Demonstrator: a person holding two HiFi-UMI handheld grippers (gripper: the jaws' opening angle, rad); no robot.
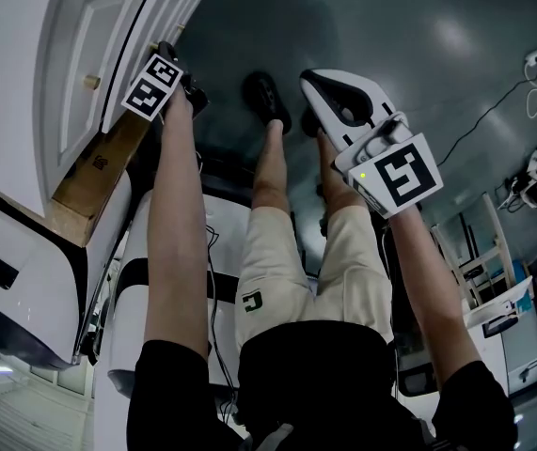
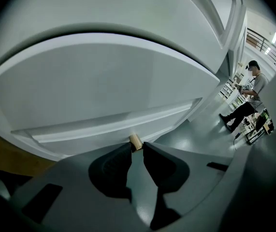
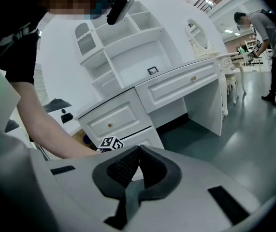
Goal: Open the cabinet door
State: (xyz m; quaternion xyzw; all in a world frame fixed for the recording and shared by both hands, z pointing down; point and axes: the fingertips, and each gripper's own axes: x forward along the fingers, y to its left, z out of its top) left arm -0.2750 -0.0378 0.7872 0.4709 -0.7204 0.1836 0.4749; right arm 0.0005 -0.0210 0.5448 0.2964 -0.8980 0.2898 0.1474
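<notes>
Looking down in the head view, the left gripper (image 1: 174, 53) is up at the white cabinet door (image 1: 80, 54), and the right gripper (image 1: 317, 90) hangs apart. Left gripper view: jaws pinch the door's small wooden knob (image 2: 136, 141). Right gripper view: jaws closed together, empty, facing a white desk (image 3: 176, 88).

I see a small pale bare-wood cylinder knob (image 2: 136, 140) between the left gripper's (image 2: 137, 147) black ribbed rubbery fingertip pads (image 2: 116, 166). Beyond the fingertips is a white panelled cabinet door (image 2: 104, 81), smooth satin paint. Gripper shell is matt grey plastic.
</notes>
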